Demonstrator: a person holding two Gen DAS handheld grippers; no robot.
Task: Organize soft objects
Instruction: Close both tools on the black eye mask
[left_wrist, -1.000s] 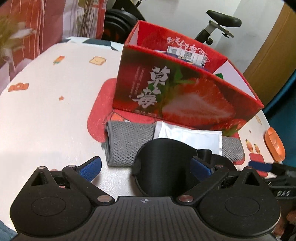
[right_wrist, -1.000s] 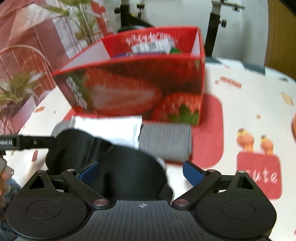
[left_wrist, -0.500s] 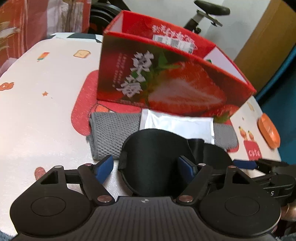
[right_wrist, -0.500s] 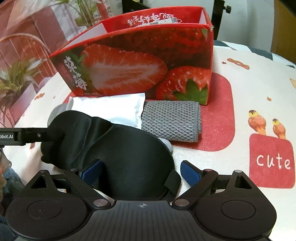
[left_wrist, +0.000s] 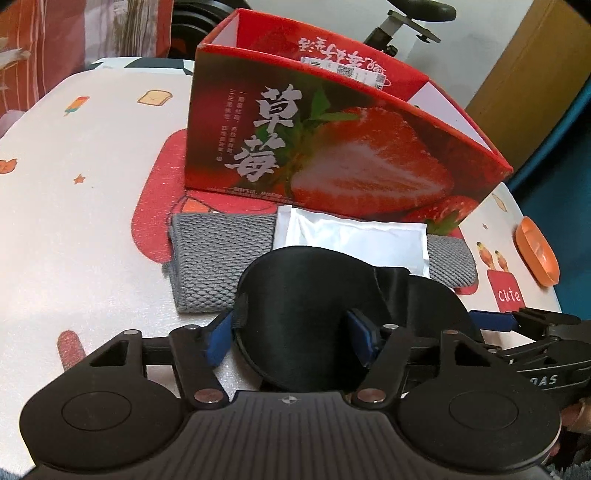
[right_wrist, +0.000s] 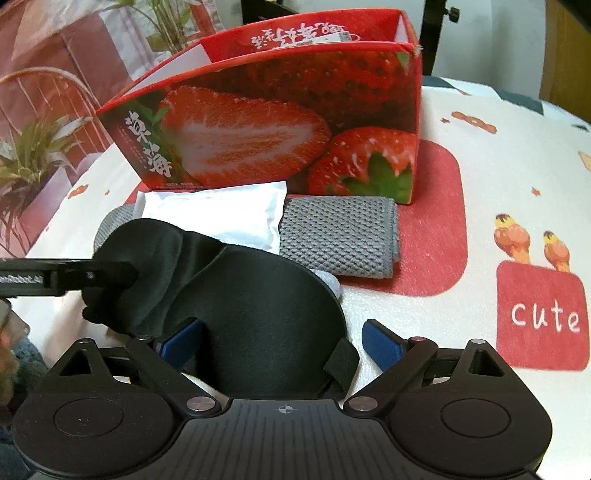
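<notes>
A black eye mask (left_wrist: 314, 306) lies at the table's front, partly over a grey knitted cloth (left_wrist: 207, 262) and a white pouch (left_wrist: 354, 236). My left gripper (left_wrist: 291, 339) has closed its blue pads on the mask's left cup. My right gripper (right_wrist: 280, 341) is open, its fingers either side of the mask's right cup (right_wrist: 266, 317). The cloth (right_wrist: 340, 236) and pouch (right_wrist: 218, 214) lie against the red strawberry box (right_wrist: 280, 122). The left gripper's finger (right_wrist: 74, 277) shows pressed into the mask in the right wrist view.
The open red strawberry box (left_wrist: 332, 147) stands behind the cloth with a labelled packet inside. An orange object (left_wrist: 537, 254) lies at the table's right edge. An exercise bike stands behind the table. A patterned tablecloth (right_wrist: 517, 184) covers the table.
My left gripper's fingers have closed from wide open onto the mask's left cup. The right gripper stayed open around the right cup. Both views moved closer and lower.
</notes>
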